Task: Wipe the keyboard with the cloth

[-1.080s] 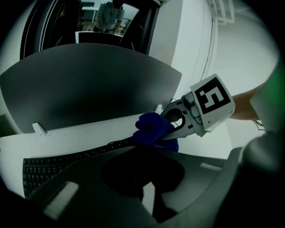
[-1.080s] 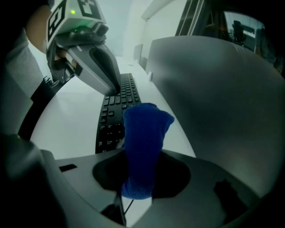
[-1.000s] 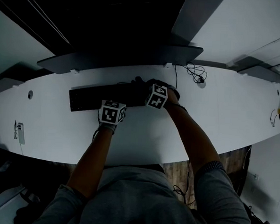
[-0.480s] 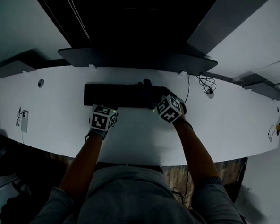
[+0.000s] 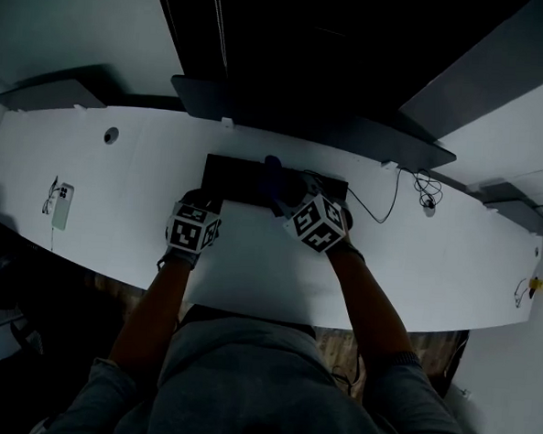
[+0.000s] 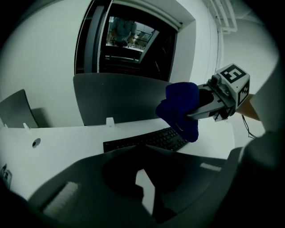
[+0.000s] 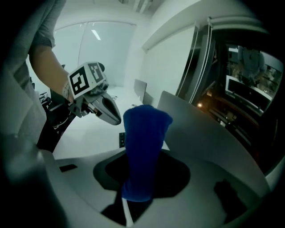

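Mid-frame, the right gripper (image 7: 133,187) clamps the cloth (image 7: 144,142) over the keyboard (image 5: 235,176). The left gripper (image 6: 141,153), jaws together, is by its lower-left corner.

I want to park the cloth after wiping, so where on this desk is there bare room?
Widest bare desk lies right of the coiled cable. Another patch lies between the phone and the keyboard. Crowded: around the keyboard, where the left gripper sits and the right gripper holds the cloth.
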A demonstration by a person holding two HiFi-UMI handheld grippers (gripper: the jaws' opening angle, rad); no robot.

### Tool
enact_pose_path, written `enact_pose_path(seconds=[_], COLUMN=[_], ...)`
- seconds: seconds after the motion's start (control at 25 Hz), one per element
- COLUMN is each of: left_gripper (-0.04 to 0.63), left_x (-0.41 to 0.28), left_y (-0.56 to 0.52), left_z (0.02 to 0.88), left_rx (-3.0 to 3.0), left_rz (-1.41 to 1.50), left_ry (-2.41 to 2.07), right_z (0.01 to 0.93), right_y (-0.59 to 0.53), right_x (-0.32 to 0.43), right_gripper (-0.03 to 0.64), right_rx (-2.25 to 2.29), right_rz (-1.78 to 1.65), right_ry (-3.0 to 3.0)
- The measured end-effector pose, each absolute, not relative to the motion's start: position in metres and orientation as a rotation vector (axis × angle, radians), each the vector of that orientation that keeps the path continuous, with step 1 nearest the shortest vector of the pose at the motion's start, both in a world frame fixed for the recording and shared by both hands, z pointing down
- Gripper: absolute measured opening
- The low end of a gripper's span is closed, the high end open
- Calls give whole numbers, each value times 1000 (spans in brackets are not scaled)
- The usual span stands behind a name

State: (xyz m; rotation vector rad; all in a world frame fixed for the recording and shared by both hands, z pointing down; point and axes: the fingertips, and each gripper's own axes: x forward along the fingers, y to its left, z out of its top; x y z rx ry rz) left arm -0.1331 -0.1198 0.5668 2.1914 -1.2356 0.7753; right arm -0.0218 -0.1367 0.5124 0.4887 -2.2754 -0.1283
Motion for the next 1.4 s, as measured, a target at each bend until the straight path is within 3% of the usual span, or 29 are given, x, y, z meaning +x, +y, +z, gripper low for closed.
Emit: enact_pose_path(seconds=[0.68,1.4], left_gripper=[9,9], left_x=[-256,-297], left_y=[-129,-148], left_z=[603,638], left_rx=[2089,2028], left_rz=[731,730], left_ry=[-1303,-1281], right_z=[563,653], right_y=[-134,-144], right_x=[-182,-236], right_gripper=[136,137], right_rx=[317,172], right_rz=[-206,-294], right_ry=[-2213,-2050])
